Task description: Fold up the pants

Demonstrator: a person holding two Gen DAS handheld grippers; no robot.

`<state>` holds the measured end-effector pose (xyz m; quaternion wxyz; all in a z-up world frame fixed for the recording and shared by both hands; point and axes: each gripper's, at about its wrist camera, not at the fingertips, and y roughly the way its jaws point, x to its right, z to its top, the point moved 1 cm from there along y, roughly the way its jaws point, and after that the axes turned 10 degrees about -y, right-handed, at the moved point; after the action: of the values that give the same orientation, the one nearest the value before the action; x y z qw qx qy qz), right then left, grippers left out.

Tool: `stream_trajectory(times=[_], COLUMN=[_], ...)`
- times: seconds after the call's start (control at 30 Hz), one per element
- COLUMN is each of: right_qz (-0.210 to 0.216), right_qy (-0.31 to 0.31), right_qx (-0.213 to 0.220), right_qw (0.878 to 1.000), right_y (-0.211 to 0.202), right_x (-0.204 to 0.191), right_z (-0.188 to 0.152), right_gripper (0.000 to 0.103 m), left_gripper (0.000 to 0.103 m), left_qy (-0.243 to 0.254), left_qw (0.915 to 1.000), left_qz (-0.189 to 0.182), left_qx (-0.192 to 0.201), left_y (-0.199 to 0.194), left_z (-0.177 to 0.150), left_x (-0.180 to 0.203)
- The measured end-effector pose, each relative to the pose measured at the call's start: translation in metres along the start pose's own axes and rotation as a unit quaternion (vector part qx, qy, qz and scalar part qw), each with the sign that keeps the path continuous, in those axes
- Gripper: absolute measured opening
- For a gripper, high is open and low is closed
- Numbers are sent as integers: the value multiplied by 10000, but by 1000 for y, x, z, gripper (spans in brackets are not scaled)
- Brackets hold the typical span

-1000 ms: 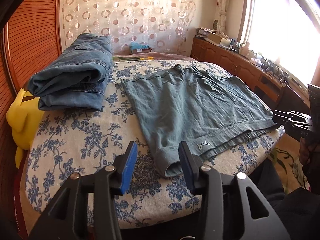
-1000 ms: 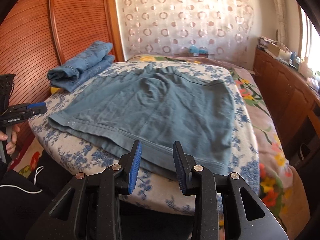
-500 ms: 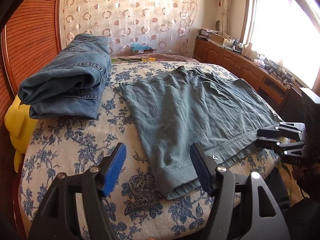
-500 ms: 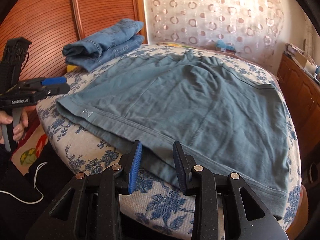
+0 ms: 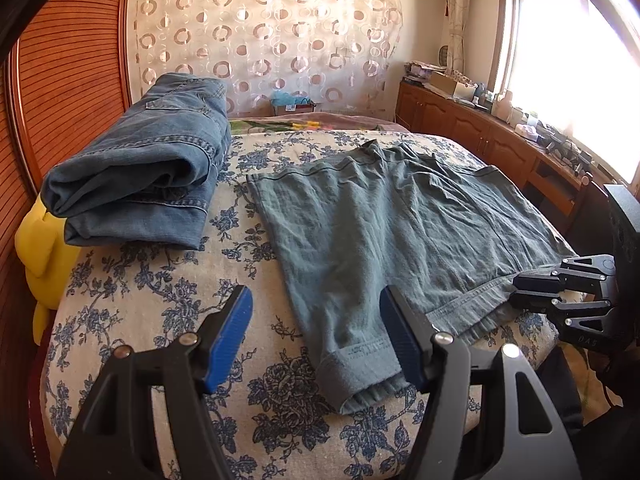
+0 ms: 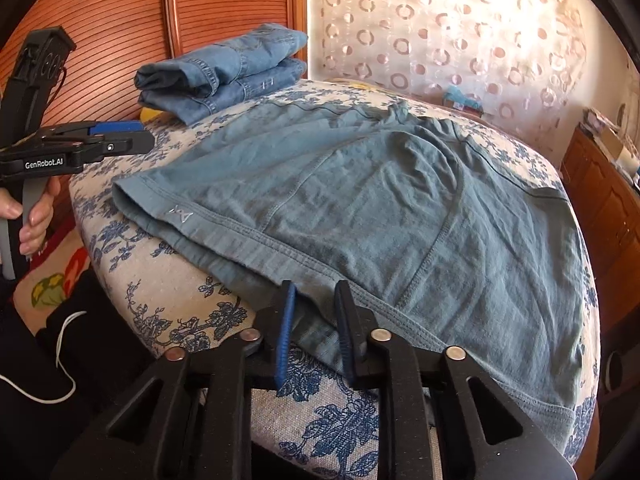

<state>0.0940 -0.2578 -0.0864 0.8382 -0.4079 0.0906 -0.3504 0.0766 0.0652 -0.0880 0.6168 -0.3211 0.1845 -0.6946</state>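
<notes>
At bed (image 5: pixel 132 320) near edge: pants (image 5: pixel 400 232) flat, hem along edge. Left gripper (image 5: pixel 316 336) fingers wide, straddling left hem corner. Right gripper (image 6: pixel 316 332) fingers narrow, just closing, hem between, grip unclear. Folded jeans (image 5: pixel 140 168) far-left corner.

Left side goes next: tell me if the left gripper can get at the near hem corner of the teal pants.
Probably yes: the left gripper is open just short of the teal pants, with nothing in between.
</notes>
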Motion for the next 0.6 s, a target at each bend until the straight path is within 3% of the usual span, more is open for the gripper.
stream_trajectory(times=[0.17, 0.5, 0.6], right_qz=[96, 438, 362], right_qy=[48, 197, 84], right_qx=[13, 128, 123], right_qw=[9999, 9988, 9992], right_y=[0, -13, -17], right_x=[2, -1, -7], right_z=[0, -4, -5], right_gripper=[2, 0, 0], left_gripper=[66, 66, 66], left_qy=[47, 181, 197], left_qw=[10000, 9996, 9995], left_qz=[29, 83, 123], left_qx=[-81, -175, -222], left_y=[5, 11, 14], left_z=[-2, -9, -10], left_x=[3, 11, 11])
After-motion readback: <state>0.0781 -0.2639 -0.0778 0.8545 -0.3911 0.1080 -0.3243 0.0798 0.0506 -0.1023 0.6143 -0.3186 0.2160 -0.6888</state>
